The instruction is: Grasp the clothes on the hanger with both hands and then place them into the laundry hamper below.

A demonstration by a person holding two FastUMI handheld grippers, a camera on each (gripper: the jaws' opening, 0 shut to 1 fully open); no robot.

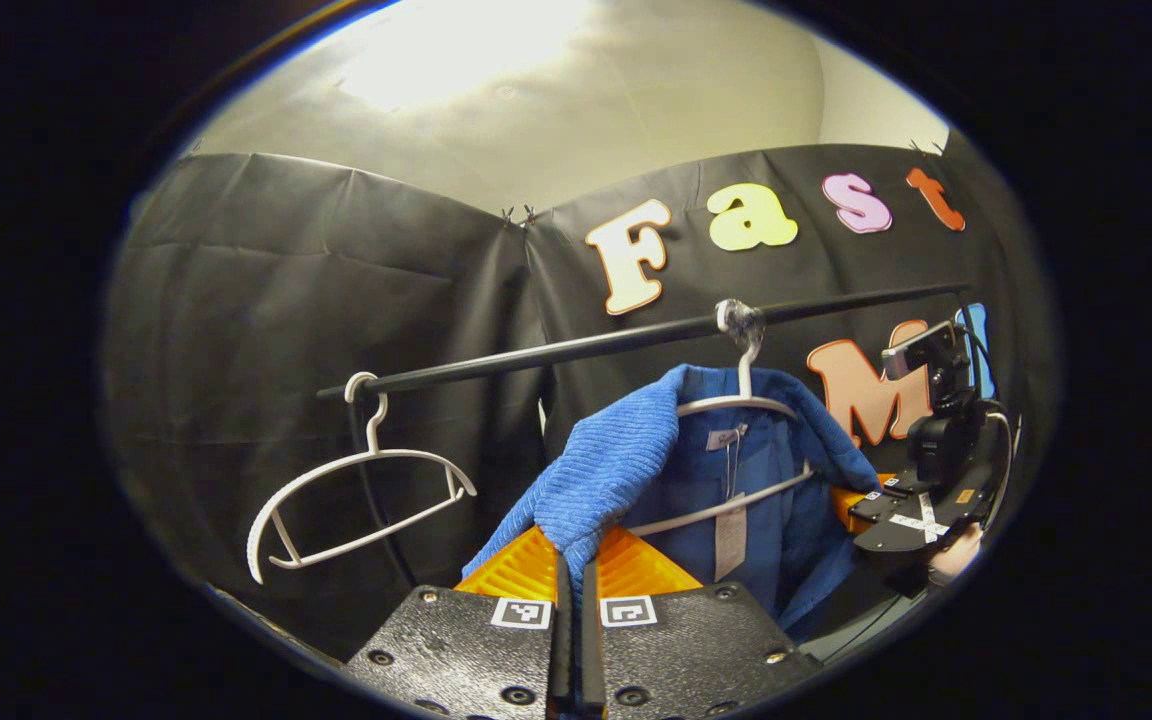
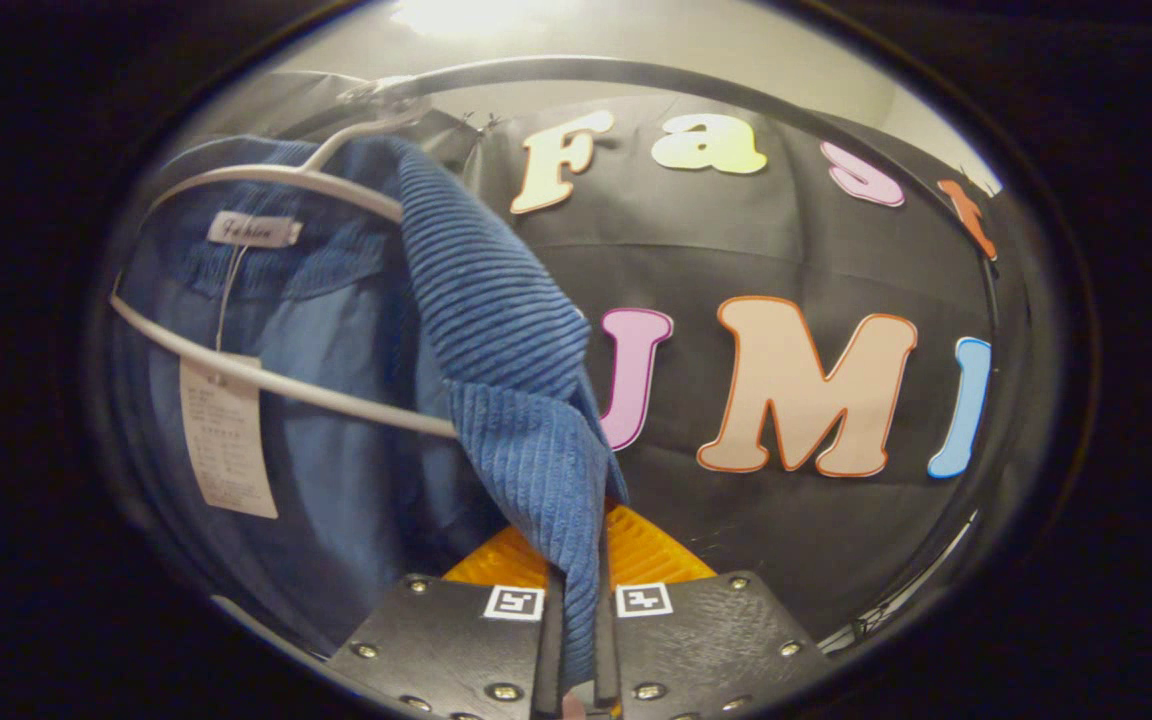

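Both grippers pinch blue garment (image 1: 596, 470): left gripper (image 1: 576, 600) on one shoulder, right gripper (image 2: 576, 610) on other; white hanger (image 1: 736, 405) above, on rail (image 1: 586, 350).

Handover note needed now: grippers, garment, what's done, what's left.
Left hand-held gripper: shut on the blue garment, pinching one shoulder's ribbed fabric.
Right hand-held gripper: shut on the other shoulder.
Garment hangs on the white hanger, hooked on the black rail. An empty hanger hangs further along the rail.
Done: both grasps.
Left: pull the garment off the hanger, lower it into the hamper.
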